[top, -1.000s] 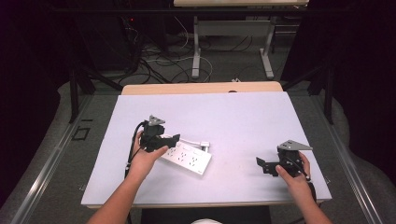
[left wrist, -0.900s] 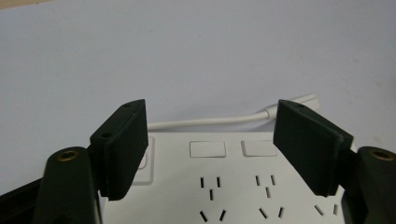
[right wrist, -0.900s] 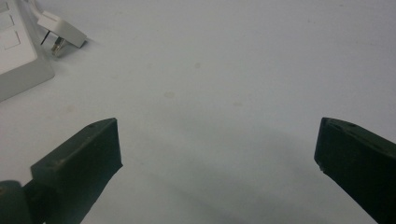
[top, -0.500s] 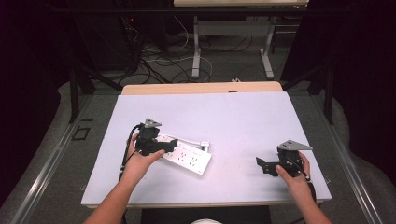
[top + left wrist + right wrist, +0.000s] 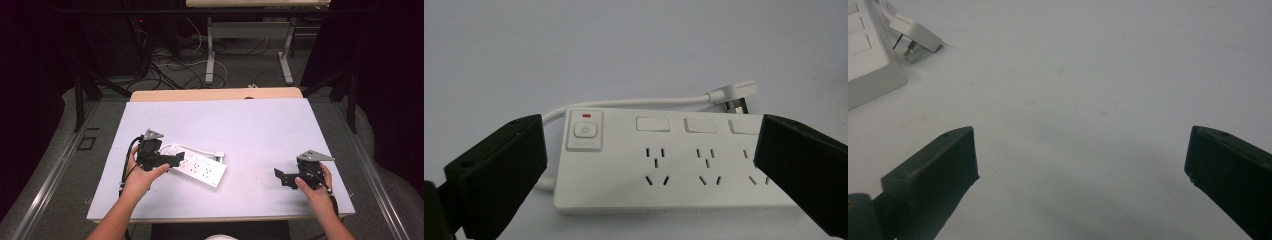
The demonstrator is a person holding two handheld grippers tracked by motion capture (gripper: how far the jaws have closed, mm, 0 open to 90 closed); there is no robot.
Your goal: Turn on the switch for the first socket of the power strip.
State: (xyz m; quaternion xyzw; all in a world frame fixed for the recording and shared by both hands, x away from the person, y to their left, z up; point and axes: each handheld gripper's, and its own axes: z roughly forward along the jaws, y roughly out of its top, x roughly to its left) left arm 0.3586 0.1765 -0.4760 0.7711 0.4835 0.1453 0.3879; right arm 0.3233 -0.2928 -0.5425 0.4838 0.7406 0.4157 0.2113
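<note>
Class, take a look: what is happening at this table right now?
A person holds a gripper in each hand over a white table. The left gripper faces a white power strip, its jaws having just opened wide, not pressing on it. The strip's plug lies beside it. The right gripper rests open, apart from the strip.

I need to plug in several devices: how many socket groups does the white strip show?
3 on the white plastic power strip: beside the power button, mid-strip, and one partly behind the left tool's jaw; more may be hidden.
</note>
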